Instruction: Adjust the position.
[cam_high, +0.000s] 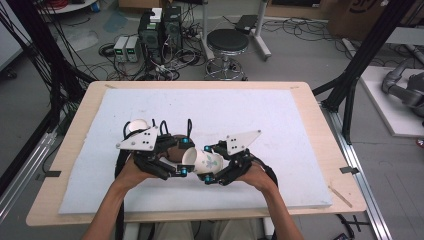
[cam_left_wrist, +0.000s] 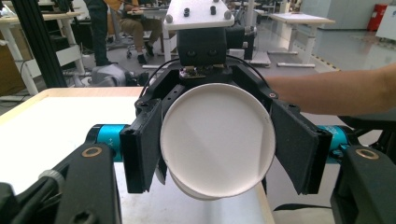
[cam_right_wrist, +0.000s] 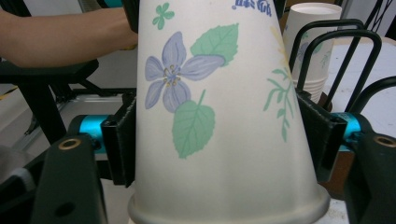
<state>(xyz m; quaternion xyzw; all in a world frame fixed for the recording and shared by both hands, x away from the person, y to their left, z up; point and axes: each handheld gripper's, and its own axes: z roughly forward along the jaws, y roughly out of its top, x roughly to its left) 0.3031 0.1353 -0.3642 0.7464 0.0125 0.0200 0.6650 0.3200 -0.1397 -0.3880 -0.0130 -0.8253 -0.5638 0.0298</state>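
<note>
While both grippers meet over the white mat (cam_high: 300, 190), I read the high view first: the left gripper (cam_high: 176, 157) and the right gripper (cam_high: 212, 167) face each other with a flowered paper cup (cam_high: 202, 161) lying sideways between them, held off the mat. A stack of paper cups (cam_high: 136, 126) stands just behind the left gripper.

In the left gripper view, my own black jaws stay low at the frame edge, and the opposing gripper (cam_left_wrist: 215, 140) has its pads on either side of the cup's round white end (cam_left_wrist: 215, 140). A second rim peeks out below it, so I judge two cups may be nested here.

In the right gripper view, the jaws are clamped on the cup's printed wall (cam_right_wrist: 219, 121), near its rolled lip. The stack (cam_right_wrist: 310, 42) stands beyond, on the right.

I judge the left gripper narrow and closed on the cup's far end, though the contact itself is hidden behind the cup.

The risks: thin paper can buckle under the squeeze, and if the grippers pull apart off-axis, nested cups may jam or one may slip and drop.

Where exactly the left pads bite I cannot make out.
</note>
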